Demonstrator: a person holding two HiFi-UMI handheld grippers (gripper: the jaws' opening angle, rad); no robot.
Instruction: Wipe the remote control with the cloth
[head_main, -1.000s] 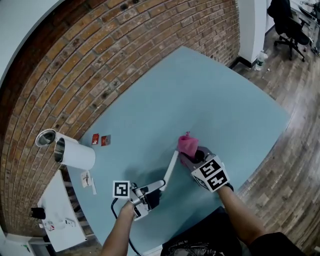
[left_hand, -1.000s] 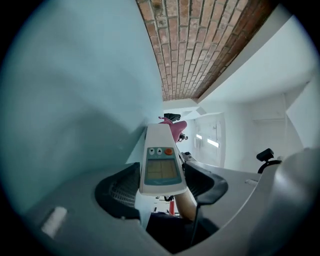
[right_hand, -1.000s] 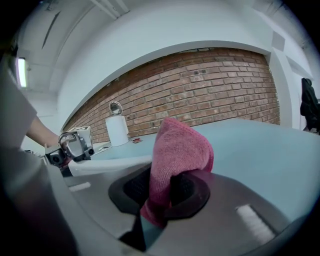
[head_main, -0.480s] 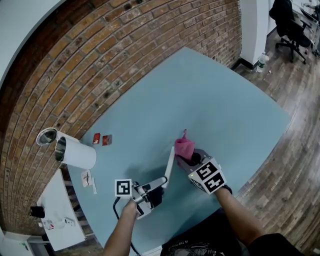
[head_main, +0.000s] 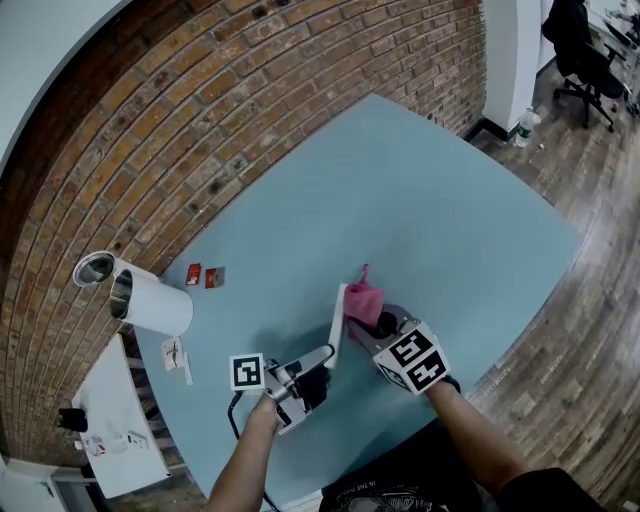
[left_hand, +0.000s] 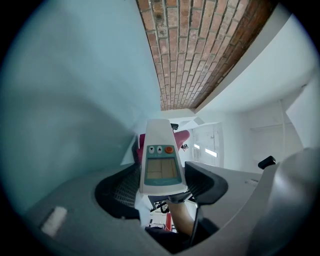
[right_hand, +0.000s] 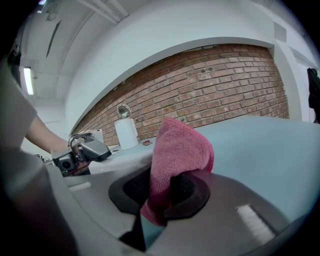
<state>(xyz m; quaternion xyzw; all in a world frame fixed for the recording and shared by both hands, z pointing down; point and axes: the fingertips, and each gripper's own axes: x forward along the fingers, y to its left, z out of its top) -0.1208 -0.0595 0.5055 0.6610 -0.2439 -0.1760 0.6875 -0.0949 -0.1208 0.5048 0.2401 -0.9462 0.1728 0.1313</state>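
The white remote control (head_main: 338, 326) is a long slim bar with a small screen and buttons (left_hand: 160, 167). My left gripper (head_main: 322, 362) is shut on its near end and holds it above the blue table (head_main: 420, 200). The pink cloth (head_main: 362, 300) is bunched between the jaws of my right gripper (head_main: 372, 322), which is shut on it. The cloth (right_hand: 177, 155) presses against the remote's right side near its far end. In the left gripper view the cloth (left_hand: 181, 137) peeks out behind the remote.
A white cylinder (head_main: 150, 305) with a metal cup (head_main: 92, 271) beside it lies at the table's left edge, near two small red cards (head_main: 202, 277). A brick wall (head_main: 200, 110) borders the far side. A white cabinet (head_main: 115, 425) stands at lower left. An office chair (head_main: 580, 50) stands on the wooden floor.
My right gripper and the pink cloth have slid left and slightly nearer along the remote. The remote has tipped a little more upright in my left gripper.
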